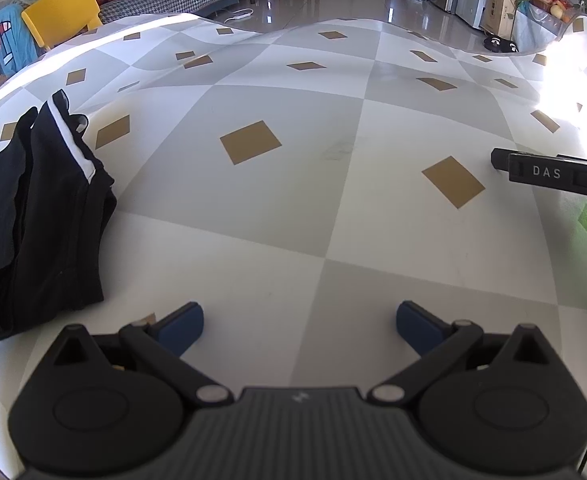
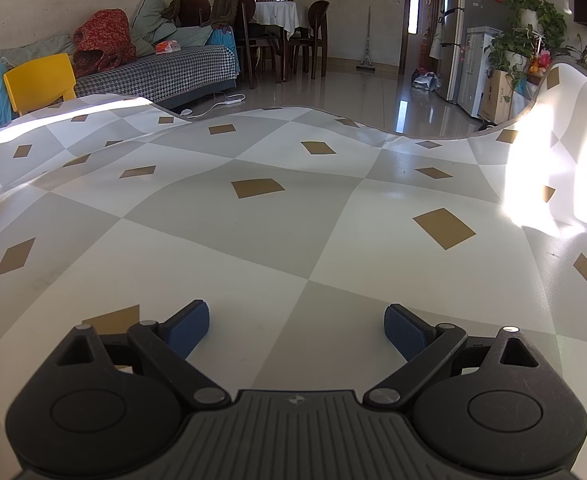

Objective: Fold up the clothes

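Two grippers, the left gripper [image 1: 299,326] and the right gripper [image 2: 296,330], hover with jaws spread wide over a checkered mat [image 1: 293,208]. Black clothes [image 1: 33,216] lie at nine o'clock. A yellow chair [image 2: 39,80] and sofa [image 2: 153,72] stand at eleven o'clock.

A garment [image 1: 33,216] lies on the mat [image 1: 293,200], left of the left gripper [image 1: 299,326].

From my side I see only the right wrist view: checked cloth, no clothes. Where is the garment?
Observer: The left wrist view shows a black garment lying bunched on the table cloth, left of the left gripper.
Operator: Does the left gripper hold it?
Observer: No. Its jaws are wide open and empty, apart from the fabric.
Operator: Any mark on the garment?
Observer: A white stripe runs along one edge.
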### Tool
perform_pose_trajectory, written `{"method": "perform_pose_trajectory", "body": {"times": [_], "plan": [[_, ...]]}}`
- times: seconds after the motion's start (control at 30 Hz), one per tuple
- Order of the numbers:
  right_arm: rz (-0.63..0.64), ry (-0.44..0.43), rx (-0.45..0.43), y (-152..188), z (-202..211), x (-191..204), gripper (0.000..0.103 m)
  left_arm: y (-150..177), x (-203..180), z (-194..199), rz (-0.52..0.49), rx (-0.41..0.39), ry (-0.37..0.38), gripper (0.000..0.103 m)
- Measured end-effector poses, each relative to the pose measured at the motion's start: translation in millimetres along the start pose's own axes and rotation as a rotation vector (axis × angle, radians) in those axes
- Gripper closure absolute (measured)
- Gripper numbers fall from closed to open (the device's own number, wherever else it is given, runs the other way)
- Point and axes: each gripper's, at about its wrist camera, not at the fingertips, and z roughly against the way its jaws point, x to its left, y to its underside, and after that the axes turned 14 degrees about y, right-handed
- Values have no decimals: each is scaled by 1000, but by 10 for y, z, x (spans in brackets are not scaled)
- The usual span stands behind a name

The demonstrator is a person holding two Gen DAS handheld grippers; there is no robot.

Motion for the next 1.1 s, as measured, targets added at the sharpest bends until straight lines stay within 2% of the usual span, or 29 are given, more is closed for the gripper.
{"method": "perform_pose_trajectory", "body": {"times": [0.3,0.47,0.8,1.1], "plan": [[0,0,0,0,-1,0,8,-114,-72,-46,-23,53,-24,0],[0,0,0,0,-1,0,8,-119,-144,-63,-52,50,-26,0],[-1,0,0,1,0,-4,8,-55,-137,-43,-7,53,12,0],[-1,0,1,1,-1,-5,8,45,-212,28,-52,102,61,0]]}}
